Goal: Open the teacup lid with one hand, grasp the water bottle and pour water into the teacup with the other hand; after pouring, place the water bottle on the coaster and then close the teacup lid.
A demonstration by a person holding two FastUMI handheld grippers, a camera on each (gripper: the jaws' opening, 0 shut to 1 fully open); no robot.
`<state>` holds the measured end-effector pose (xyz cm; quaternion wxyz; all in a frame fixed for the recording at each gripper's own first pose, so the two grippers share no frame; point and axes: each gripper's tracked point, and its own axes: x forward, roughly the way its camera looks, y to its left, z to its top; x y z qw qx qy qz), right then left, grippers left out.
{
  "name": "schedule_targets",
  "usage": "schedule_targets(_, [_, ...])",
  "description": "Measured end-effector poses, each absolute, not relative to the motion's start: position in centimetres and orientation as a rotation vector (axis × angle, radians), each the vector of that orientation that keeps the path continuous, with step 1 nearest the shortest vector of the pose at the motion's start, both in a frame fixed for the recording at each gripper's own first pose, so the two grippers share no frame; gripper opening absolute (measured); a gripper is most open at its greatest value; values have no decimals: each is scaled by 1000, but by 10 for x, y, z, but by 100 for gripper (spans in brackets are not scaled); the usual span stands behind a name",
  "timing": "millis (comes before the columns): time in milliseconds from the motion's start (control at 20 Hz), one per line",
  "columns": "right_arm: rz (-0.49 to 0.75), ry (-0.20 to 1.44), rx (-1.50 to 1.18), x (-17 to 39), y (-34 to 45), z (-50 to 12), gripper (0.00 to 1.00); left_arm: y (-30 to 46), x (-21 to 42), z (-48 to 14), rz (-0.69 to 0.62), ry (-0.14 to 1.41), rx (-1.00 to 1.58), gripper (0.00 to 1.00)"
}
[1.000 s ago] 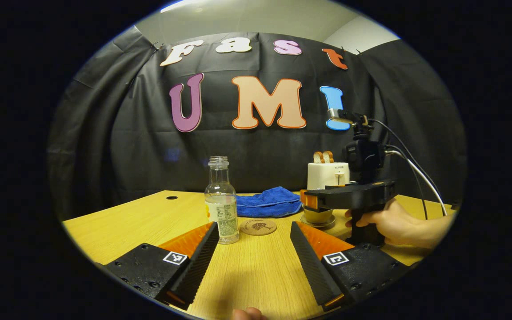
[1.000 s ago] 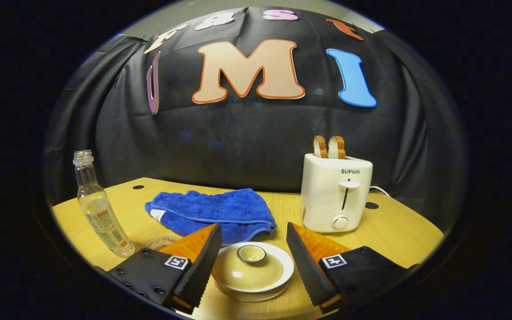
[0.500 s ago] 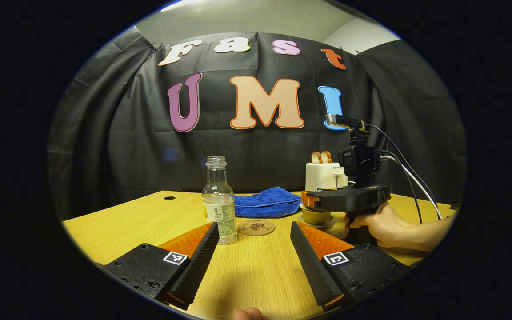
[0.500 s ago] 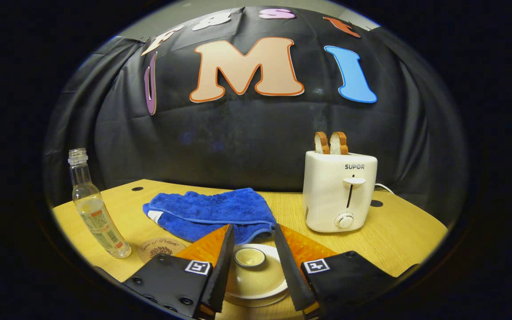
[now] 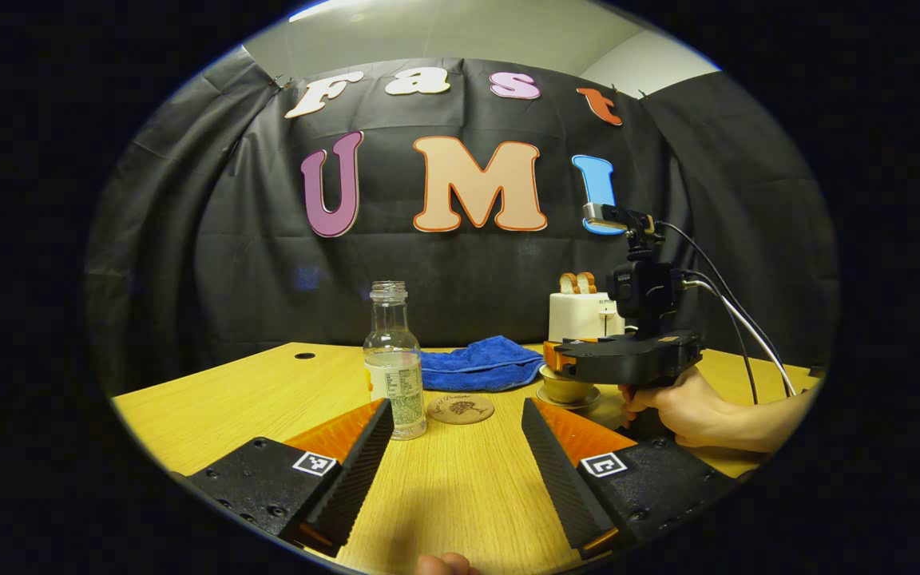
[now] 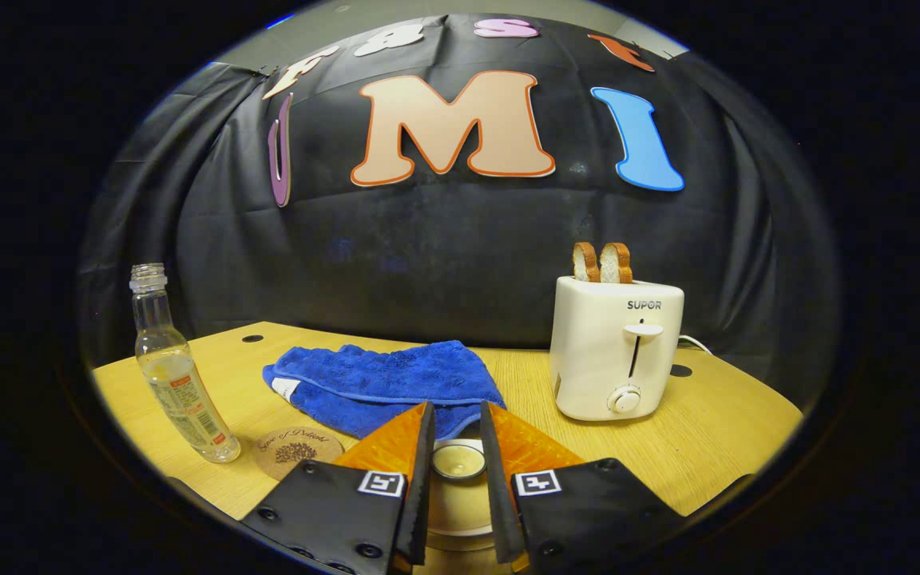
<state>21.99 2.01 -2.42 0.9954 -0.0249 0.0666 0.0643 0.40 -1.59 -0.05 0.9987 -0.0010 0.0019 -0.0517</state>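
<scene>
left claw [image 5: 452, 471] spread, right claw [image 6: 457, 475] narrowed

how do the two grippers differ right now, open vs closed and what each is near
The left gripper has its fingers spread wide with bare table between them; the right gripper has its fingers drawn in on the teacup lid knob. The left gripper sits back from the water bottle, touching nothing; the right gripper hangs over the teacup. Both point toward the booth's back wall, each held in a hand.
</scene>
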Motion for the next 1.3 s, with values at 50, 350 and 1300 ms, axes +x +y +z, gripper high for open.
schedule_targets(50, [139, 117, -68, 218, 23, -23, 36, -16, 4, -1, -103, 4, -2, 95])
schedule_targets(350, [169, 45, -131, 211, 37, -11, 29, -15, 4, -1, -102, 3, -2, 95])
schedule_targets(1300, [99, 13, 24, 88, -66, 3, 29, -5, 10, 0, -74, 2, 4, 94])
